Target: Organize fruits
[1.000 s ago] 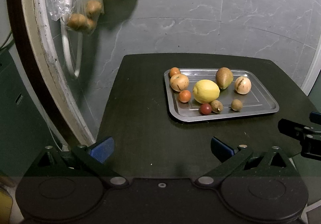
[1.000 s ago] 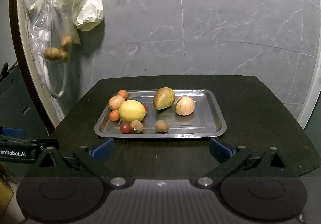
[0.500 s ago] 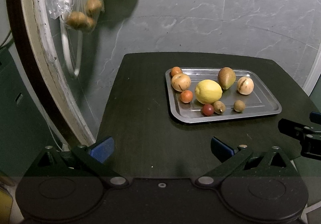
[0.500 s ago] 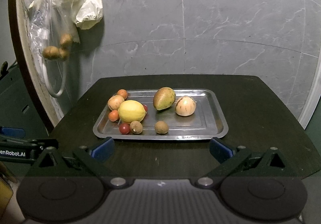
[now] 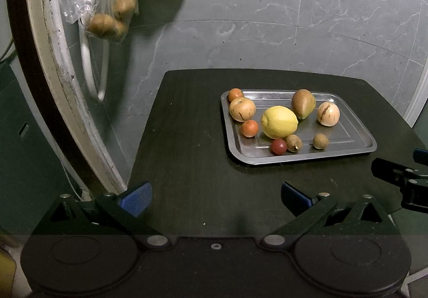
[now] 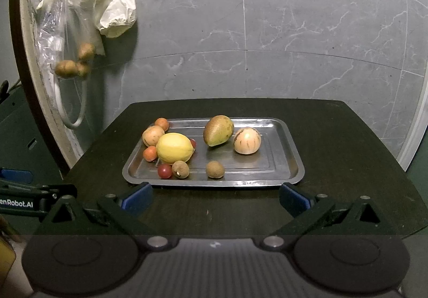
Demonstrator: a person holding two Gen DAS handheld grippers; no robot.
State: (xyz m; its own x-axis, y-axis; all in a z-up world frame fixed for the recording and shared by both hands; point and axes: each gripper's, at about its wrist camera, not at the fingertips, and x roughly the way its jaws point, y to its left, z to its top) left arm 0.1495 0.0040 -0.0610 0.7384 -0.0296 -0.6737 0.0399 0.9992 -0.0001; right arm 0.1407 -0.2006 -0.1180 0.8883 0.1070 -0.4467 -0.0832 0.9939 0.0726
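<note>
Looking down left wrist view: your left gripper (image 5: 215,197) spread wide, empty, over dark table (image 5: 187,164); metal tray (image 5: 355,135) of fruit ahead-right, lemon (image 5: 279,122) mid-tray. Right wrist view: your right gripper (image 6: 215,197) also wide open, empty, tips just short of tray's near rim.
</note>
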